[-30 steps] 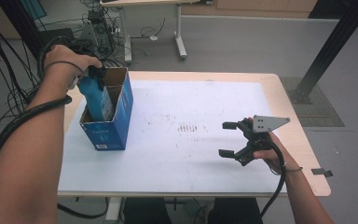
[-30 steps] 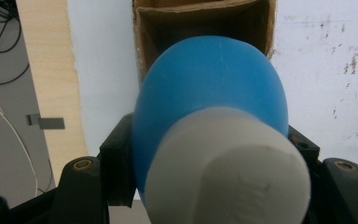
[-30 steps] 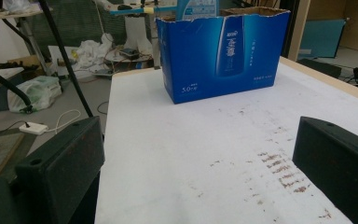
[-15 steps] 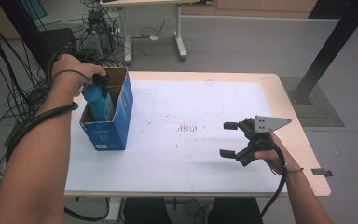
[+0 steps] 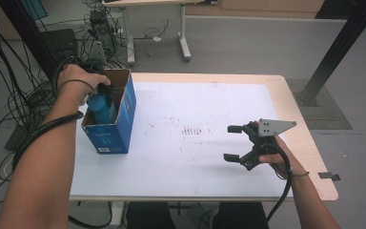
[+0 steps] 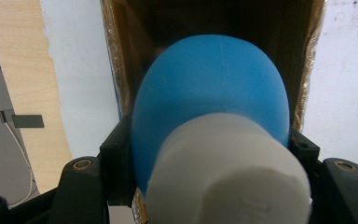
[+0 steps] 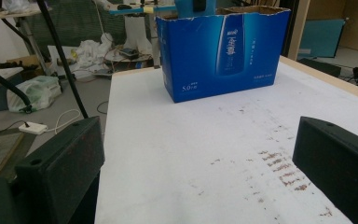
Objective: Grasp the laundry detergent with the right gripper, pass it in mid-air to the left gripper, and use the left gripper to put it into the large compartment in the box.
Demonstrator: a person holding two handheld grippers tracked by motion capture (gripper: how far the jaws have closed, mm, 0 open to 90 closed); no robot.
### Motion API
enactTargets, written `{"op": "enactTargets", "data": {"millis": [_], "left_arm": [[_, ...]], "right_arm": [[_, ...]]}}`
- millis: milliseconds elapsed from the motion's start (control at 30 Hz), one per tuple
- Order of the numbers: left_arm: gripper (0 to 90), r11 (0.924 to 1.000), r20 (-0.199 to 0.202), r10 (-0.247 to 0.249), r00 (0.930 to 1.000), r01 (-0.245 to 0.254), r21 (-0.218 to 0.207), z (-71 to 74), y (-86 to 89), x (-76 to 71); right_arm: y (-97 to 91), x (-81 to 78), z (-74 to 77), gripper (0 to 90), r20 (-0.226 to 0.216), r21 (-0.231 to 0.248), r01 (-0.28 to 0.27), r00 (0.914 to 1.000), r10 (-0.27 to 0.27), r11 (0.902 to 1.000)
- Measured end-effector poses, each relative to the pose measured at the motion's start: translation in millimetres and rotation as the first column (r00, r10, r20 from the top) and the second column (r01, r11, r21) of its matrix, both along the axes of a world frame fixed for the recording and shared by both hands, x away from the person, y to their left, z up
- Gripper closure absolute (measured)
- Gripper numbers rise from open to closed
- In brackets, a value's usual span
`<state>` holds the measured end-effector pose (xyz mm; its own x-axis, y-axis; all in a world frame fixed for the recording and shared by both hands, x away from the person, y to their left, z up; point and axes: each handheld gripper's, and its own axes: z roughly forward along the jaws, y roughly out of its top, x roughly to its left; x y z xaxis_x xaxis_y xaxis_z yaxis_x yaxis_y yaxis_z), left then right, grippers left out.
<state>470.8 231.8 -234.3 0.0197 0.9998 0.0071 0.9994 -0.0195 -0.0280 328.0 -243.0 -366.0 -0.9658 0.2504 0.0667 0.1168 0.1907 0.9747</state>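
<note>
**Ana:** Left gripper view first, right up close: the white cap [image 6: 226,172] fills the foreground, the blue bottle [image 6: 209,93] swells out beyond it, and the black jaws are clamped on either side of its neck. Past the bottle, the brown inside of the box [image 6: 214,18] opens straight ahead.

**Ben:** So the bottle's long axis runs upright, cap at the top, pointing down into the opening. In the high view the left gripper [image 5: 102,90] hangs over the blue box [image 5: 109,129] at the desk's far left corner, bottle [image 5: 100,109] partly inside the walls.

**Ana:** And the right gripper [image 5: 236,142]?

**Ben:** Parked near the desk's [image 5: 195,167] right edge, jaws spread wide, nothing between them, well apart from the box. Its own view looks across the white sheet at the box [image 7: 221,51].

**Ana:** Change from a second ago?

**Ben:** The bottle has sunk lower into the box; the right hand hasn't budged.
</note>
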Motion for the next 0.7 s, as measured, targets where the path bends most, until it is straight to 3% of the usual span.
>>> {"op": "enactTargets", "data": {"millis": [700], "left_arm": [[37.4, 1.0000, -0.047, -0.006, 0.9989, 0.006, -0.006, -27.9, -1.1, 0.7]], "right_arm": [[-2.1, -0.7, 0.2, 2.2, 0.001, -0.004, 0.009, 1.0000, -0.009, 1.0000]]}}
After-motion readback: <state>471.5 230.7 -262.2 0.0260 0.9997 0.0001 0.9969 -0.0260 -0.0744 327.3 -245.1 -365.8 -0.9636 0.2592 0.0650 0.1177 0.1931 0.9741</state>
